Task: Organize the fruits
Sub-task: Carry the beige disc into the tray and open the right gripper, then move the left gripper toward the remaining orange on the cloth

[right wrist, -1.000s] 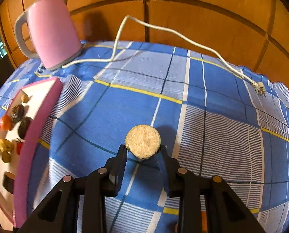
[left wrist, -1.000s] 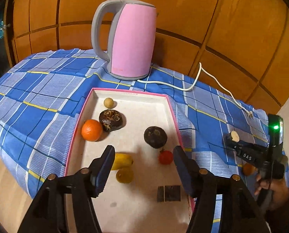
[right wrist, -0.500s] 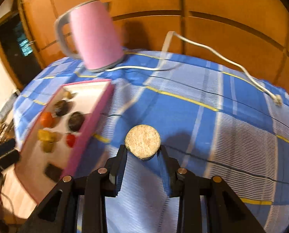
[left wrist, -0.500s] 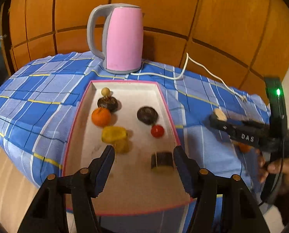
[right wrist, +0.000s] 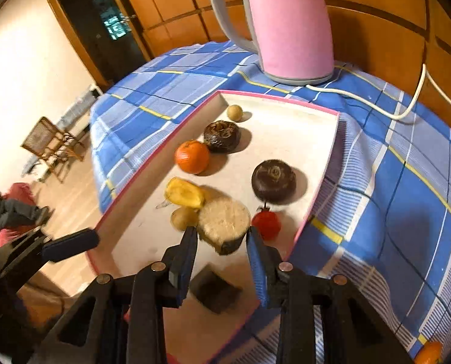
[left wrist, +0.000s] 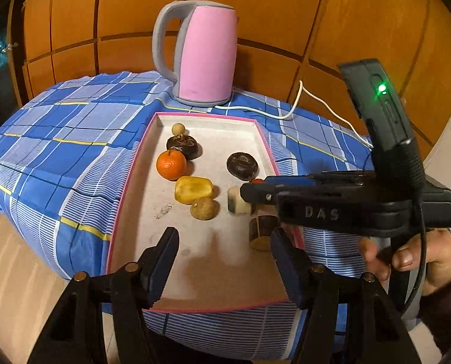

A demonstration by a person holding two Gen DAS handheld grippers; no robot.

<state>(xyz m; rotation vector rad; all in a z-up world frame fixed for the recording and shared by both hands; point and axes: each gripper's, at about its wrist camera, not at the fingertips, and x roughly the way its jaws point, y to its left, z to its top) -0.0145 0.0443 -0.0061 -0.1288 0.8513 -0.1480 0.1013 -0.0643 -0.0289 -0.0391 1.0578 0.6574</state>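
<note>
Your right claw (right wrist: 221, 239) pinches a pale cut fruit chunk (right wrist: 224, 224) above the pink-rimmed tray (right wrist: 322, 179); your left claw (left wrist: 224, 259) gapes empty at the tray's near end. Tomato (right wrist: 265, 224) at 3 o'clock, orange (right wrist: 192, 156) at 11, kettle (right wrist: 289, 24) beyond.

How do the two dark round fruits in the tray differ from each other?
The farther dark fruit shows a rough, hollowed brownish top; the nearer dark fruit has a smoother top with a small swirl. The farther one sits beside the orange, in the left row; the nearer lies alone toward the tray's right wall. Both are squat, dark and unheld.
</note>
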